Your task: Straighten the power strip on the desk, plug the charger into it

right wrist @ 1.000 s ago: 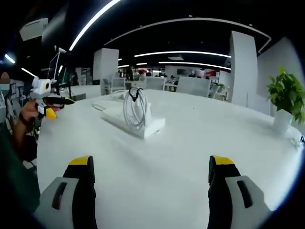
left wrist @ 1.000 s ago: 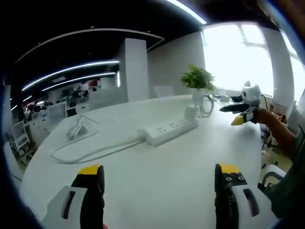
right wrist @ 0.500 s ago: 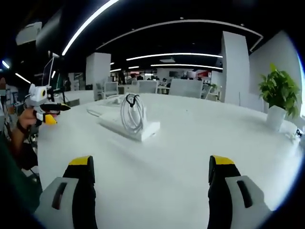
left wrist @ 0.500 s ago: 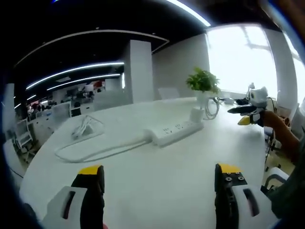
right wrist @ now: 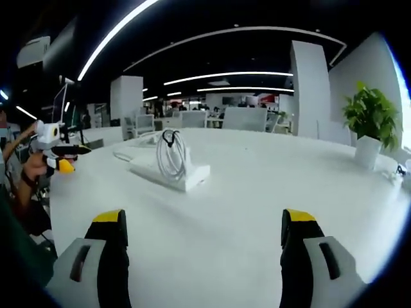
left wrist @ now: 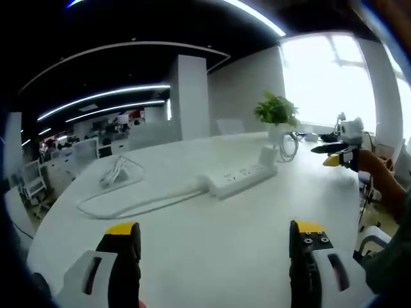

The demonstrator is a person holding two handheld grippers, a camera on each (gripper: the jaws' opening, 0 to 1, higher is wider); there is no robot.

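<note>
- Landmark: the long white plastic power strip [left wrist: 243,178] lies on the round white desk [left wrist: 212,244], set at a slant to the left gripper view. Its white supply cable [left wrist: 138,203] runs away from its left end in a loop across the desk.
- The white cube-shaped charger [left wrist: 267,154] stands just beside the right end of the power strip, with its coiled white lead [left wrist: 287,145] behind it. In the right gripper view the same coil [right wrist: 170,154] rises above the near end of the strip. The charger is not yet plugged in.
- The potted green plant in a white pot [left wrist: 276,113] stands beyond the charger, well clear of the strip.
- Change over the last second: in both views the strip and charger have shifted slightly and look a little smaller. This reads as camera motion; the items themselves have not been moved.
- Left gripper [left wrist: 215,251]: jaws spread wide, nothing between them, well short of the strip.
- Right gripper [right wrist: 201,250]: jaws likewise spread and empty. Seen from the left gripper view, it hangs off the desk edge to the right of the charger.
- Task status, as judged: neither step has begun. The strip needs squaring first, then the charger can be gripped.
</note>
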